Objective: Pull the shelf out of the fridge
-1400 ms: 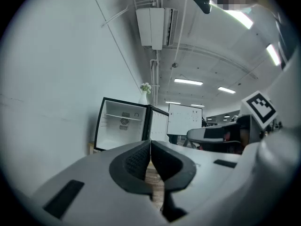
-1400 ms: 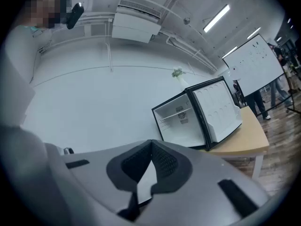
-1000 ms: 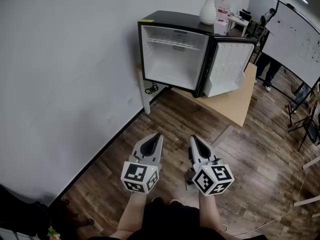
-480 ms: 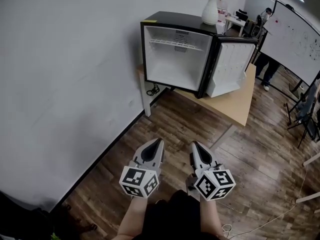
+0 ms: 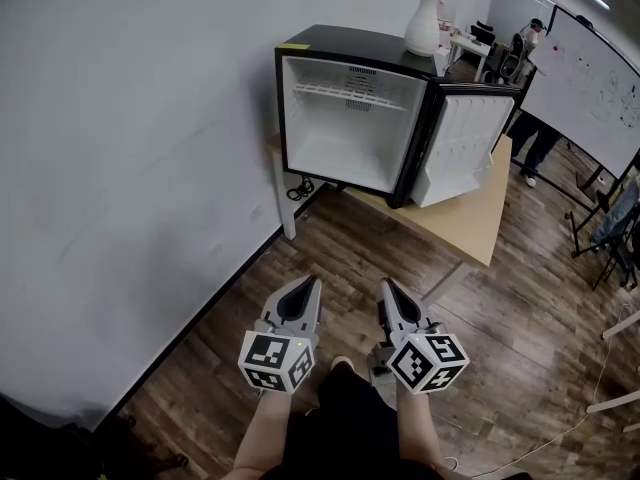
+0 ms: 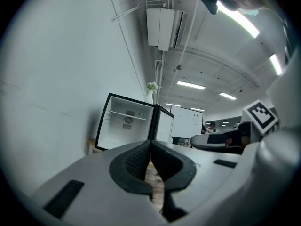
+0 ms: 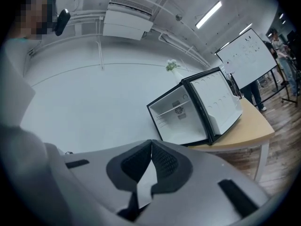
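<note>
A small black fridge with a white inside (image 5: 345, 138) sits on a light wooden table (image 5: 470, 218). It is at about 12 o'clock from the two grippers, well apart from them. Its white-lined door (image 5: 462, 143) hangs open. The thin white wire shelf (image 5: 352, 94) lies flat, high up inside the fridge. The left gripper (image 5: 312, 282) and right gripper (image 5: 386, 284) are both pinched together on nothing.

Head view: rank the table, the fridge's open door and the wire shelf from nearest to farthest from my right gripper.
1. table: its front edge lies ahead of the right gripper, slightly to the right.
2. open door: swung out on the right side of the fridge, above the table.
3. wire shelf: high inside the fridge, set back behind the door.
</note>
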